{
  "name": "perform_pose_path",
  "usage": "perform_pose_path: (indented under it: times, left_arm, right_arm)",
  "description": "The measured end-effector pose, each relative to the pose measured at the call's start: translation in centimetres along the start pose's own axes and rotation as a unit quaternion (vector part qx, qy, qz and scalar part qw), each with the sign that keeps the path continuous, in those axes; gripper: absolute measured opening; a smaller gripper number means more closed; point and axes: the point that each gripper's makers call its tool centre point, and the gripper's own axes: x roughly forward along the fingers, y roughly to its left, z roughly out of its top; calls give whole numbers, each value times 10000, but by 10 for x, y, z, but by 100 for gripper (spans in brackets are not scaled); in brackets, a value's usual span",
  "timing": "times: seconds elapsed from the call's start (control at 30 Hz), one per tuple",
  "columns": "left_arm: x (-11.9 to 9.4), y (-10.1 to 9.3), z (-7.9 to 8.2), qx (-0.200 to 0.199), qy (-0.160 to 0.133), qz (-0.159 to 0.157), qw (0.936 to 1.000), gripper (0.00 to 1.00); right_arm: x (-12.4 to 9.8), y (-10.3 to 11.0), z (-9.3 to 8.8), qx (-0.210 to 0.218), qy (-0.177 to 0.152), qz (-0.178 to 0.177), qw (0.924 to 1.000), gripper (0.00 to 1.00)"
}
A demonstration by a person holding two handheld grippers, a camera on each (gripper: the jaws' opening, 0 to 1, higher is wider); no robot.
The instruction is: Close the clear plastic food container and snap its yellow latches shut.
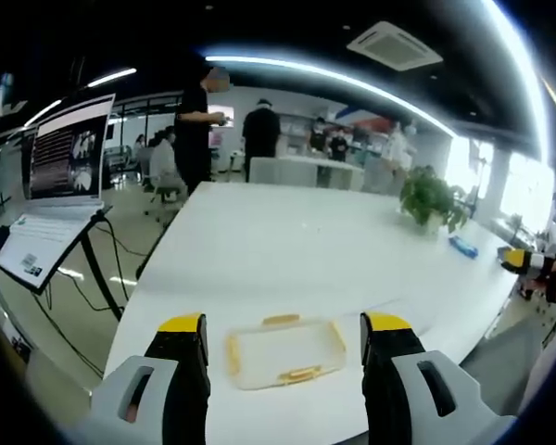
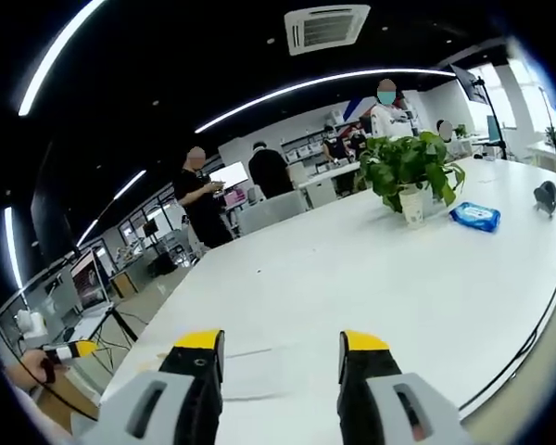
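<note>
container: clear box with yellow latches lies flat on the white table, lid seemingly on.
bearing: straight ahead of the left gripper, between its jaw tips, long axis running across them.
nearer hand: left, judging by this.
left claw: spread, empty.
right gripper: spread, empty, over bare table near a plant.
</note>
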Motion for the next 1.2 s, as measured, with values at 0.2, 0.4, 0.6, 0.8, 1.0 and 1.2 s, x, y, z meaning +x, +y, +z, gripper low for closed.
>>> perform_pose_path:
  times: [0.2, 0.4, 0.6, 0.8, 1.0, 1.2]
  left_arm:
    - [-1, 0, 0, 4, -3, 9, 10000, 66]
    - [-1, -1, -2, 22, 47, 6, 10000, 66]
    - [0, -2, -5, 30, 99, -1, 9999, 66]
    - [1, -2, -7, 25, 137, -34, 9999, 66]
    - [3, -1, -7, 99, 154, -53, 9998, 66]
    - [4, -1, -5, 118, 140, -69, 9998, 66]
  right_arm:
    - [0, 1, 2, -3, -13, 25, 10000, 48]
    - [1, 3, 0, 13, -5, 77, 10000, 48]
    - [3, 4, -5, 18, 67, 105, 9999, 48]
    - [6, 5, -6, 15, 99, 134, 9999, 47]
    - [11, 7, -6, -16, 136, 197, 9997, 47]
    - [16, 13, -9, -67, 231, 300, 9993, 47]
